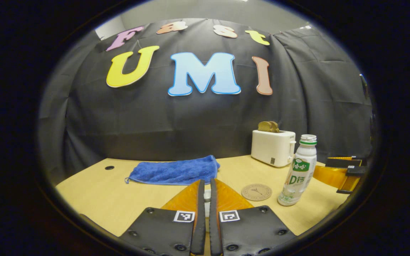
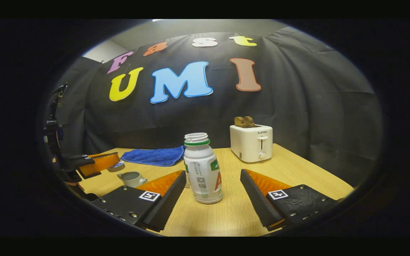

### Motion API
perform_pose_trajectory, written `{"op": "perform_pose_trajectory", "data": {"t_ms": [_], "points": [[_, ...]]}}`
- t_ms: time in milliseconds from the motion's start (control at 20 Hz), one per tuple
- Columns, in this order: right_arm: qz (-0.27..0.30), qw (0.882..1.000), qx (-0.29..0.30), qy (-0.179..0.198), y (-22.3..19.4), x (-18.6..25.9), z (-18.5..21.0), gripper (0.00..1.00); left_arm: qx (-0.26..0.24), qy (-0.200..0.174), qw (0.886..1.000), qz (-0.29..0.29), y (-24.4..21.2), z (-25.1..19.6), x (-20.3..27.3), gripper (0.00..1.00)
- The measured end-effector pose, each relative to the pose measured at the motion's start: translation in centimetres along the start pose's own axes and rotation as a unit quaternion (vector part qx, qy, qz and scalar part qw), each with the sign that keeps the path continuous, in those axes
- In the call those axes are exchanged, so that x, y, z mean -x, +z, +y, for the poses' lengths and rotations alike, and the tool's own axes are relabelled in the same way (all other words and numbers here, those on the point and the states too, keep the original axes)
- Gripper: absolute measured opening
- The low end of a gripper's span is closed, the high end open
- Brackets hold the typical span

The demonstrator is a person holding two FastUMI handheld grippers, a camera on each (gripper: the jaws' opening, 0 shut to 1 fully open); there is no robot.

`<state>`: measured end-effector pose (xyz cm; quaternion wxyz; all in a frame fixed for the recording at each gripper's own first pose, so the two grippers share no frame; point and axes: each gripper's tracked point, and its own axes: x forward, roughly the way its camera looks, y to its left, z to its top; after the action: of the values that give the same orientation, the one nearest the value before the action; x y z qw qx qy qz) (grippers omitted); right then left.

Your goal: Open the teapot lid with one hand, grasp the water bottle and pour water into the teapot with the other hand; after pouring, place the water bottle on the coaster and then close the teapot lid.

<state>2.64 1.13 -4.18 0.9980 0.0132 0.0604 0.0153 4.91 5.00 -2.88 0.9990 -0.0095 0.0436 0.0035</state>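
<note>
With the teapot (image 2: 131, 178) open and the left gripper (image 1: 205, 192) pinched on its lid (image 1: 207, 195), the wide-open, empty right gripper (image 2: 212, 185) flanks the water bottle (image 2: 202, 169); next, squeeze it.

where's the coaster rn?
Left gripper view: coaster lies flat on the table, just left of the water bottle, in front of the toaster.

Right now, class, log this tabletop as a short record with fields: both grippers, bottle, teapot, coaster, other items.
left gripper: fingers nearly closed on a small white thing, probably the teapot lid
right gripper: open, fingers either side of the bottle, not touching
water bottle: upright on the table, uncapped
teapot: lid off
coaster: bare, beside the bottle
other items: toaster, blue towel
</note>
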Motion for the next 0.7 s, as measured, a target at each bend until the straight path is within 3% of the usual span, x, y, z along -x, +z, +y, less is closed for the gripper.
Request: {"op": "perform_pose_trajectory", "data": {"t_ms": [150,200,700], "points": [[0.006,1.0,0.005,0.003,-0.4,-0.4,0.5,0.95,0.005,0.008,1.0,-0.003,0.2,1.9,1.2,0.07],[0.008,1.0,0.007,0.003,-0.5,-0.5,0.7,0.95,0.004,0.012,1.0,-0.002,0.1,2.6,1.5,0.11],[0.036,0.999,0.034,-0.002,-2.3,-2.5,1.3,0.94,0.007,0.049,0.999,0.007,-1.7,8.7,5.1,0.11]]}}
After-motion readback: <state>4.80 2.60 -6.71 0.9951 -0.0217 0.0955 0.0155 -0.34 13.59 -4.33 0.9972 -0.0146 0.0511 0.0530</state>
